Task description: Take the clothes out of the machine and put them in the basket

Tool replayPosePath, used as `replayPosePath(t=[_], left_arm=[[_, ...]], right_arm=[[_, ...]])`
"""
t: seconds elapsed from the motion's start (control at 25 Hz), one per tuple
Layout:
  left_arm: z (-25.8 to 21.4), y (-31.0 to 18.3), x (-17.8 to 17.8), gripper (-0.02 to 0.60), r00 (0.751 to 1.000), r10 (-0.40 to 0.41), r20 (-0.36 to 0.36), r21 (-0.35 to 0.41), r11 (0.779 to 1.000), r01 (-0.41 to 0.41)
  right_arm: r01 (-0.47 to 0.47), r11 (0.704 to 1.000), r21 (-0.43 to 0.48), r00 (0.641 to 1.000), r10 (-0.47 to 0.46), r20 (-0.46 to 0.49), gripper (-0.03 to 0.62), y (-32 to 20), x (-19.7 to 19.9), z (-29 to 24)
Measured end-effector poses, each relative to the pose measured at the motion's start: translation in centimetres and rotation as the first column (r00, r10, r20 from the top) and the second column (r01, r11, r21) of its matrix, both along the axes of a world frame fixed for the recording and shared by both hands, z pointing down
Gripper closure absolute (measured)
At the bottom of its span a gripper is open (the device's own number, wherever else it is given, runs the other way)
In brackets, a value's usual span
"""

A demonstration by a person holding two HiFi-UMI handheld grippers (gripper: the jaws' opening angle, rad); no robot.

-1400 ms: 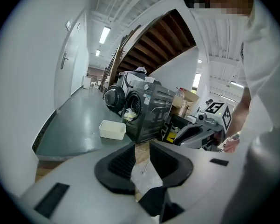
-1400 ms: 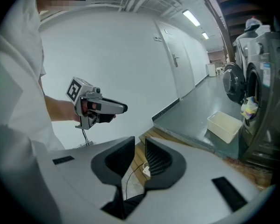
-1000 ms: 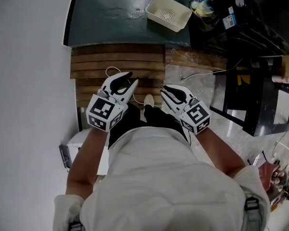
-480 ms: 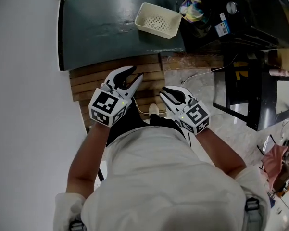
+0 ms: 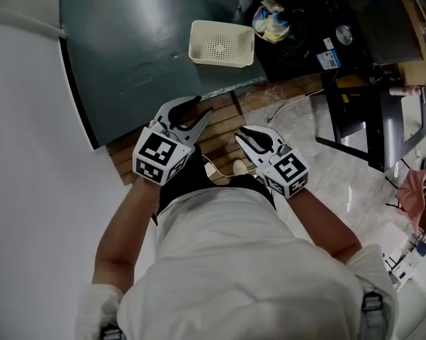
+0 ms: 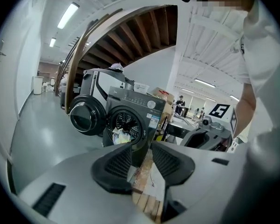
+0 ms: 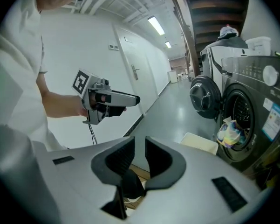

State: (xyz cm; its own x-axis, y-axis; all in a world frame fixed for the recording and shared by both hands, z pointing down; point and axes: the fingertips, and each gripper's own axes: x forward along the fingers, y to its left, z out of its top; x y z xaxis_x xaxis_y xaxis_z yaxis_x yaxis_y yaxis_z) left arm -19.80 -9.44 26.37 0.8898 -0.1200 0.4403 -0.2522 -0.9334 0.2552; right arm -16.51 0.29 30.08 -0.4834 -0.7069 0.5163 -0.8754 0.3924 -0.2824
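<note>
Colourful clothes (image 5: 271,21) bulge from the dark washing machine's (image 6: 133,118) open drum, with its round door (image 6: 86,115) swung aside. They show as a bright bundle (image 6: 121,135) in the left gripper view and a similar bundle (image 7: 230,133) in the right gripper view. The cream basket (image 5: 222,43) stands empty on the floor beside the machine, also the pale basket (image 7: 199,143) seen low down. My left gripper (image 5: 198,109) is held at waist height with its jaws opening and nothing between them. My right gripper (image 5: 240,134) hangs beside it, open and empty. Both are well short of the machine.
A dark green floor (image 5: 142,55) runs up to the basket, with wooden slats (image 5: 223,129) under my feet. A loose cable (image 5: 290,108) lies on the marble floor. A black metal stand (image 5: 354,119) is at the right, a white wall (image 5: 28,161) at the left.
Both grippers have travelled forward with the person toward the machine; the basket and clothes now lie closer. The left jaws have spread slightly.
</note>
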Motion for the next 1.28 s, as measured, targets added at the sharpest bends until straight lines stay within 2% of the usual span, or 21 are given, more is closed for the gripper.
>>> replayPosePath(t=[0.28, 0.56, 0.8, 1.04, 1.28], left_arm=[[-2.0, -8.0, 0.0, 0.427, 0.989, 0.149, 0.008, 0.009, 0.989, -0.15], [-1.7, -11.9, 4.3, 0.37, 0.976, 0.219, 0.023, -0.001, 0.976, -0.219], [2.2, -13.1, 11.4, 0.293, 0.96, 0.28, 0.033, -0.044, 0.96, -0.278], [7.0, -14.6, 20.1, 0.261, 0.942, 0.331, 0.056, -0.045, 0.943, -0.329], [14.2, -16.0, 28.7, 0.23, 0.926, 0.362, 0.105, -0.06, 0.932, -0.357]], right_arm=[[-0.137, 0.991, 0.003, 0.99, 0.137, -0.016, 0.539, -7.4, -1.6, -3.5], [-0.212, 0.977, 0.011, 0.977, 0.212, -0.018, 0.537, -9.7, -0.8, -5.2], [-0.265, 0.964, 0.002, 0.964, 0.265, -0.015, 0.523, -11.3, 3.2, -2.1], [-0.29, 0.956, -0.047, 0.957, 0.291, 0.003, 0.502, -14.0, 8.3, 3.5], [-0.29, 0.952, -0.093, 0.956, 0.293, 0.011, 0.494, -16.8, 13.2, 8.9]])
